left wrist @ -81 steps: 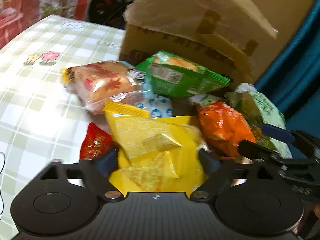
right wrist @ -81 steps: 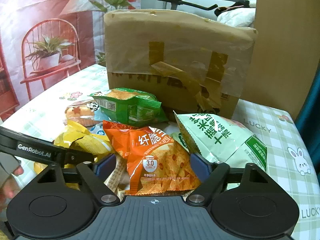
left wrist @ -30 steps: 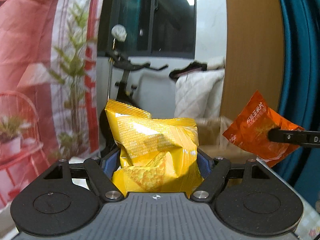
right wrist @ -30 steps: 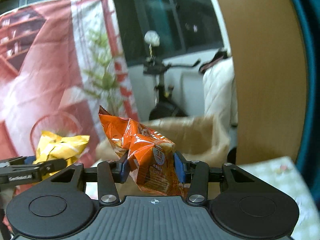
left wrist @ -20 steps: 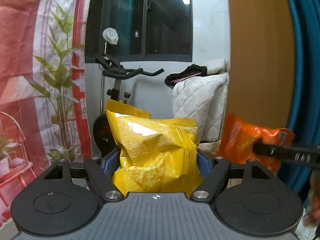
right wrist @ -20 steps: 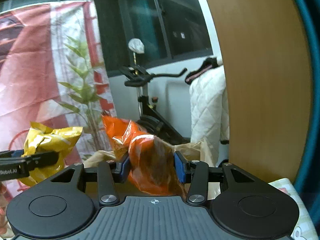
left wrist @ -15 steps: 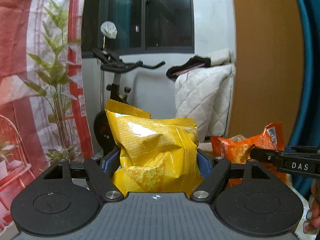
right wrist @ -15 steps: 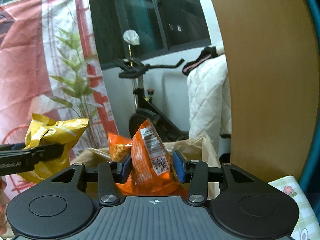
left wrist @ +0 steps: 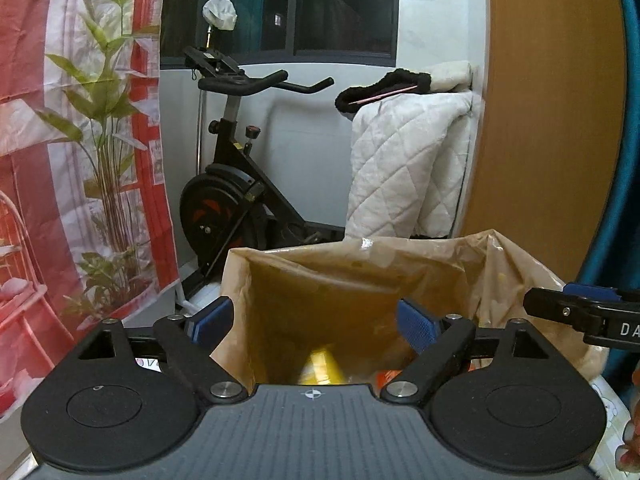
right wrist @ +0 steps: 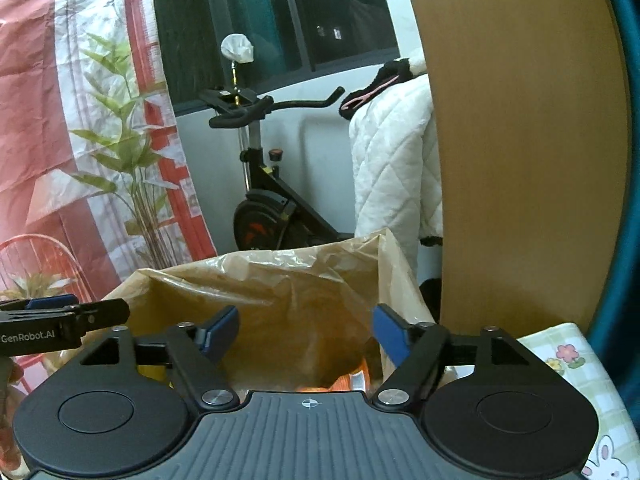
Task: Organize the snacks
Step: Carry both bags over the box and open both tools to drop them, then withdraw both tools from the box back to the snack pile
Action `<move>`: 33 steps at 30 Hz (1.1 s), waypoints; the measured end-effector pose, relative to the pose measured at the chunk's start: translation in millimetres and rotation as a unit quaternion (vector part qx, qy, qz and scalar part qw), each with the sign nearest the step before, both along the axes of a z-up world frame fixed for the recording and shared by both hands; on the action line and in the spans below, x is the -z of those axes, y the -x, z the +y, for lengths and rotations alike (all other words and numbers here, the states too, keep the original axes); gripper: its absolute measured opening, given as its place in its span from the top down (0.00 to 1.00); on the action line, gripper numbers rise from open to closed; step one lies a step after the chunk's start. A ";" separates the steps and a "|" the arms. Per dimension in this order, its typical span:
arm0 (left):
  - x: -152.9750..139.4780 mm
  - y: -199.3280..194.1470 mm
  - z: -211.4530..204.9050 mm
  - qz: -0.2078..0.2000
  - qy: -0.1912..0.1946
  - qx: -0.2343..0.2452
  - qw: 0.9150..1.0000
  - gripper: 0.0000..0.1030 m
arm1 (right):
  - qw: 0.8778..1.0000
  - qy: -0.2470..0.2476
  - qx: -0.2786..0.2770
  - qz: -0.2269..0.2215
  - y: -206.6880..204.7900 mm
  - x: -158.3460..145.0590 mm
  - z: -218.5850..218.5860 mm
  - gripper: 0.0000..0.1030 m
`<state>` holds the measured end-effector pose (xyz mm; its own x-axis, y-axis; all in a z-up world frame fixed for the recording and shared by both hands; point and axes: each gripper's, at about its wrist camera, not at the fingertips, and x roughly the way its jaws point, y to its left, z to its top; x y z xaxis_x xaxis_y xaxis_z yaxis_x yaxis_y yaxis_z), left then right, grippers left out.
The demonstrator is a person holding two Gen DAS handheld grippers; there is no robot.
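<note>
With both jaws opening, yellow packet (left wrist: 320,368) now inside box (left wrist: 360,264).

Dim indoor light, sharp frames, heavy fisheye bend at the edges.
You get soft overhead room light; the window (left wrist: 344,4) is dark, the wooden panel (right wrist: 520,152) curves strongly, the plastic-lined box (left wrist: 360,280) shows small glare spots, and its inside sits in shadow.

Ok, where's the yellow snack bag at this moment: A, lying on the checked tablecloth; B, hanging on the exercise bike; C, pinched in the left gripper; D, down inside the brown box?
D: the yellow snack bag lies low inside the brown box, and the left gripper, jaws opening, has nothing between them.
</note>
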<state>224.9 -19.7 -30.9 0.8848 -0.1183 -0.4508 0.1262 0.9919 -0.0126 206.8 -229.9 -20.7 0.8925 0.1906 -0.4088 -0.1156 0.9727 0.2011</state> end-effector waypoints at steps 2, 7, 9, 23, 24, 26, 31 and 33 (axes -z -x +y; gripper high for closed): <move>-3.8 8.6 0.2 -0.005 -0.003 0.001 1.000 0.12 | 1.000 0.007 -0.005 -0.005 12.1 -2.3 -1.7 0.22; -12.7 40.2 1.4 -0.014 -0.007 0.001 1.000 0.12 | 0.999 0.022 -0.026 -0.014 41.5 -10.4 0.6 0.19; -15.3 50.9 0.6 -0.016 -0.010 0.002 1.000 0.12 | 0.999 0.028 -0.036 -0.016 55.0 -11.6 3.8 0.18; 5.3 150.7 23.9 -0.015 -0.014 0.000 1.000 0.12 | 0.995 0.042 -0.089 -0.027 155.0 1.8 16.6 0.21; 9.6 156.8 25.2 -0.013 -0.015 0.002 1.000 0.12 | 0.995 0.041 -0.092 -0.025 161.0 5.4 18.8 0.21; 17.6 167.3 27.8 -0.004 -0.012 0.003 1.000 0.12 | 0.994 0.042 -0.096 -0.017 170.5 13.0 22.0 0.21; 41.3 183.0 36.2 0.029 0.013 0.000 0.999 0.13 | 0.994 0.042 -0.100 0.010 190.5 35.3 30.4 0.25; 50.9 186.9 40.9 0.043 0.024 -0.003 0.999 0.13 | 0.994 0.042 -0.103 0.020 197.5 44.0 33.4 0.26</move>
<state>38.0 21.2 -81.8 0.8437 -0.1364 -0.5192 0.1161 0.9907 -0.0715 9.3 -196.5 -64.7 0.8214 0.3306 -0.4647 -0.3069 0.9430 0.1285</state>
